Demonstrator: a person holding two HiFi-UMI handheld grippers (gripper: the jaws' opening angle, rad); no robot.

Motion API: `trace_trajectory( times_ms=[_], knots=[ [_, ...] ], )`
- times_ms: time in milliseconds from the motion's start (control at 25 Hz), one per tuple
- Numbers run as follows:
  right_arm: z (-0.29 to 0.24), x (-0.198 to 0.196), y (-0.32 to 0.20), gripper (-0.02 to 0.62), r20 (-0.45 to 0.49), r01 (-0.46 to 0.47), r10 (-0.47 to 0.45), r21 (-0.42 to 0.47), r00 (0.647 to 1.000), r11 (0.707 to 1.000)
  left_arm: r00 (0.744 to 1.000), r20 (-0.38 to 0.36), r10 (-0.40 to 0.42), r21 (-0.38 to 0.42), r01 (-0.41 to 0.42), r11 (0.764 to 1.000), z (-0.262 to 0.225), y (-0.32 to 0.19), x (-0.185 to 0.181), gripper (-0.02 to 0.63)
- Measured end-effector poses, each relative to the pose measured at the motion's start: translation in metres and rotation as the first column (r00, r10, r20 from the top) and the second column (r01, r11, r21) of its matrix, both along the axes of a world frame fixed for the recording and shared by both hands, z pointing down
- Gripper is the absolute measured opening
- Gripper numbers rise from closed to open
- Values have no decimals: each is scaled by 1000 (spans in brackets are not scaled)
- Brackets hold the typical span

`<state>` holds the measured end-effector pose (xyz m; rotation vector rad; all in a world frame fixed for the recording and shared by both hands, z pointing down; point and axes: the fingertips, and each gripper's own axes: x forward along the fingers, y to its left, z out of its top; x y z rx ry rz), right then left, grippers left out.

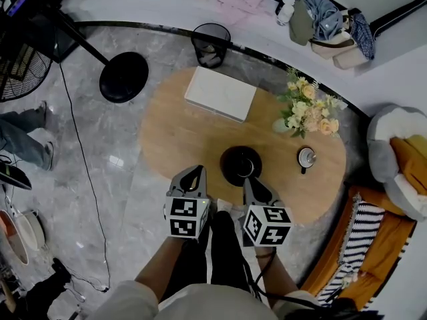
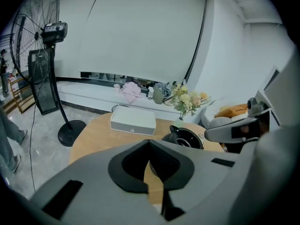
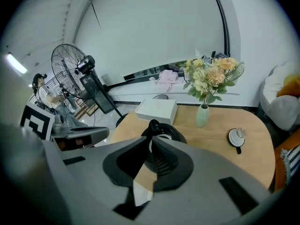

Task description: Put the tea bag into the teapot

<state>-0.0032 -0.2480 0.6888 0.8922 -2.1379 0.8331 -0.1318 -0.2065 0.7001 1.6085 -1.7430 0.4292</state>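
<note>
Tips met on the left gripper (image 2: 149, 144) and on the right gripper (image 3: 151, 140) alike: each was pinched closed with nothing held between. In the head view both hovered over the 6 o'clock edge of the tabletop (image 1: 173, 135), side by side but apart, the left one near 7 o'clock of the teapot (image 1: 240, 165) and the right one just at its 6 o'clock.

That tabletop was a pale wooden oval. A flat white box (image 1: 220, 93) lay toward 11 o'clock of the teapot, a vase of cream and peach flowers (image 1: 308, 111) toward 2 o'clock, and a small round knobbed piece (image 1: 306, 157) at 3 o'clock, well apart from the pot. Grey marbled floor (image 1: 113, 172) surrounded it, with the black round foot of a standing fan (image 1: 123, 77) at 10 o'clock, a mesh bin (image 1: 211, 44) at 12 o'clock beside a white ledge (image 1: 160, 5) strewn with clothes, and an orange sofa (image 1: 373, 245) at 4 o'clock.

The teapot was black, squat and round, uncovered. It stood upright near the middle of the tabletop, its open mouth facing straight up. A dark stub rose from the rim at about 10 o'clock of the mouth in both gripper views; whether spout or handle, I could not tell.
</note>
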Motion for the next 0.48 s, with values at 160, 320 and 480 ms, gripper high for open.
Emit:
trace_trajectory(
  times_ms=[160,320,480],
  knots=[
    [-10,-1,-1,40,5,6,-6,12,1000,1000,1000,5,-6,10,6,1000,-9,0,-2,5],
    [-24,1,-4,40,7,12,-13,32,1000,999,1000,15,-8,25,7,1000,-22,-2,-4,5],
    [-42,5,-9,40,4,14,-14,62,1000,998,1000,23,-9,46,8,999,-43,-6,-4,6]
  ],
)
